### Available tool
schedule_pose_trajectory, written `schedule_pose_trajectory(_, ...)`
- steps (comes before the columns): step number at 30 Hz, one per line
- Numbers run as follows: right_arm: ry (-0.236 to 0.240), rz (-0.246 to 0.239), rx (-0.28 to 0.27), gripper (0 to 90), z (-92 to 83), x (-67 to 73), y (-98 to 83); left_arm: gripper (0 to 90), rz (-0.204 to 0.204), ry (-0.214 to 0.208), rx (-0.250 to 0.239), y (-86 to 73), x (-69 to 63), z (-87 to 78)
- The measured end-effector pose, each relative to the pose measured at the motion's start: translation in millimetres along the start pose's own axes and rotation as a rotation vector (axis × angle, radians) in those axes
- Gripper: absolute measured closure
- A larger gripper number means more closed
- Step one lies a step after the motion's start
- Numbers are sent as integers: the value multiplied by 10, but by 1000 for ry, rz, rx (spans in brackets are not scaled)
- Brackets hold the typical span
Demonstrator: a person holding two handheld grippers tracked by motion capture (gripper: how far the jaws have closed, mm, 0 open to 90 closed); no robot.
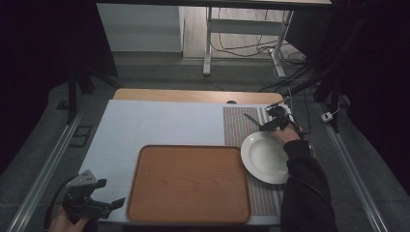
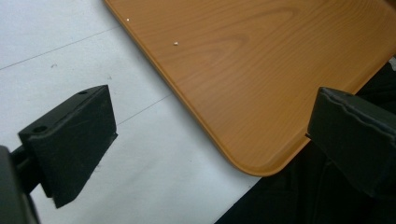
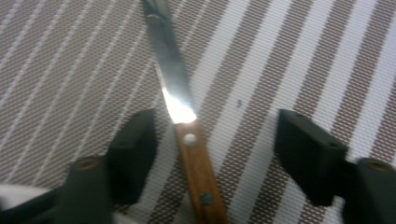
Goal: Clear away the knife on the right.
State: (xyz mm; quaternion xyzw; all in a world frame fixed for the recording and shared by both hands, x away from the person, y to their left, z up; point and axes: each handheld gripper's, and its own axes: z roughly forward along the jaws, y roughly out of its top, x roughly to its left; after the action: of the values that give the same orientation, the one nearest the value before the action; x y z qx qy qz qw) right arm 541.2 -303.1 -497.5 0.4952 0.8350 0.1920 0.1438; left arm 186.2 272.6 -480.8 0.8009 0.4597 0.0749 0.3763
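The knife [image 3: 187,126] lies flat on the striped placemat [image 3: 289,60] at the far right corner of the table [image 1: 145,125], its wooden riveted handle toward the hand and its steel blade pointing away; in the high view the knife [image 1: 252,119] sits just beyond the far rim of the white plate [image 1: 267,157]. The right gripper [image 3: 212,144] is down over it with its jaws part-way spread, one on each side of the handle where it meets the blade, and neither pad presses on the wood yet; the left jaw looks nearer to the handle than the right one. The step in hand appears to be picking the knife up, and it would go best with the gripper shifted a little so the handle lies midway between the jaws, lowered until the pads bracket the wood rather than the blade, then closed squarely across the handle so it does not twist or slide on the woven mat. The wooden tray [image 1: 188,182] lies at the near edge beside the plate. The left gripper [image 1: 99,200] hovers at the near left corner, jaws wide apart and holding nothing, just beside the tray's rounded corner.
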Motion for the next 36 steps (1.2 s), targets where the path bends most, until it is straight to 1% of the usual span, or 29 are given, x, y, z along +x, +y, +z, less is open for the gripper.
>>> schedule_pose_trajectory(4, 23, -47, 10, 536, -23, 48, 21, 15, 1, 0, 0, -1, 0, -2)
schedule_pose_trajectory(5, 30, -52, 12, 576, -26, 57, 26, 15, 1, 0, 0, -1, 0, -2)
schedule_pose_trajectory(6, 36, -59, 16, 636, -32, 64, 31, 15, 1, 0, 0, -1, 0, -2)
schedule_pose_trajectory(7, 38, -71, 20, 665, -37, 68, 33, 15, 1, 0, 0, -2, -1, -2)
schedule_pose_trajectory(11, 51, -73, 25, 746, -46, 48, 30, 15, 2, 0, -1, -2, -3, -3)
schedule_pose_trajectory(13, 56, -77, 25, 768, -50, 33, 23, 15, 2, 0, 0, -2, -2, -2)
schedule_pose_trajectory(18, 53, -78, 24, 778, -52, 31, 21, 15, 2, 1, 0, -1, -5, 0)
schedule_pose_trajectory(20, 44, -91, 22, 780, -54, 40, 21, 15, 2, 0, 0, -1, -4, -1)
schedule_pose_trajectory(23, 22, -93, 21, 781, -63, 34, 23, 15, 3, 1, 0, -2, -5, 0)
schedule_pose_trajectory(29, 11, -61, 0, 782, -124, -49, 6, 15, 3, 1, 0, -2, -5, -1)
schedule_pose_trajectory(36, -5, -16, -28, 782, -233, -222, -58, 16, 2, 1, 1, -1, -5, 0)
